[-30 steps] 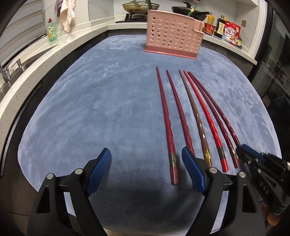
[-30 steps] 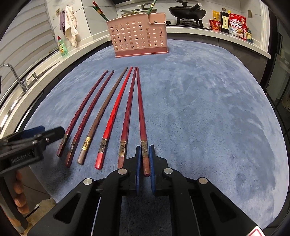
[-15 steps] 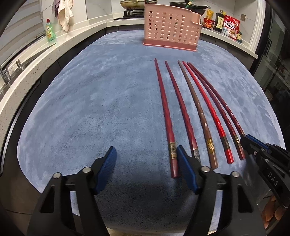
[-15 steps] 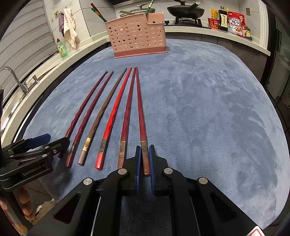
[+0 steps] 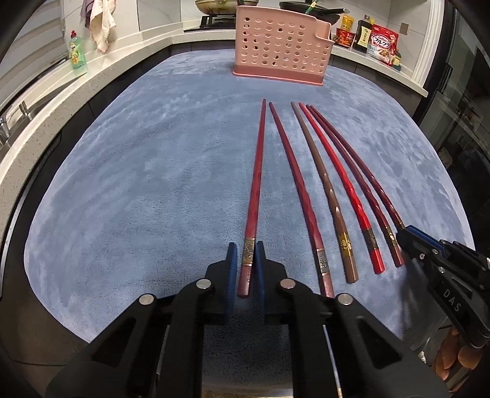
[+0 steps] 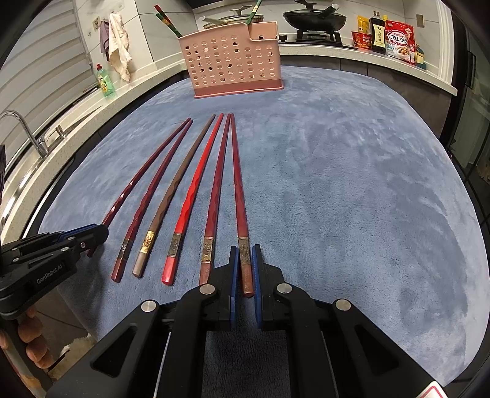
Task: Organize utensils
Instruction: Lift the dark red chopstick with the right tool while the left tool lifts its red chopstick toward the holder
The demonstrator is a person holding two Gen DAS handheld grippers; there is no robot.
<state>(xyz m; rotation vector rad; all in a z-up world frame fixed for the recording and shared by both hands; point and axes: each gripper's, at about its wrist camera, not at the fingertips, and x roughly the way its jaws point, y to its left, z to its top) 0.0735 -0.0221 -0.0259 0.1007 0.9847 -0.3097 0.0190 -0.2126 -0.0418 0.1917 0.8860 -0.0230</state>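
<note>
Several red and brown chopsticks lie side by side on a blue mat point(image 5: 153, 183), thick ends toward me. My left gripper point(image 5: 246, 245) has its jaws closing tight on the leftmost chopstick point(image 5: 255, 183), with both blue pads against its banded end. It also shows at the left of the right wrist view as the left gripper point(image 6: 88, 234). My right gripper point(image 6: 245, 248) is shut on the rightmost chopstick point(image 6: 238, 183) near its gold band. Both held chopsticks still rest on the mat. A pink perforated utensil holder point(image 5: 281, 46) stands at the mat's far edge.
The holder point(image 6: 232, 61) has a few utensils poking out. A white counter runs round the mat, with a green soap bottle point(image 5: 74, 50), a faucet point(image 6: 27, 128), a hanging cloth point(image 6: 118, 52), a pan point(image 6: 315, 16) and food packets point(image 5: 379, 43).
The left jaws went from wide open to shut around the leftmost chopstick's thick end. The right gripper kept its grip and did not move.
</note>
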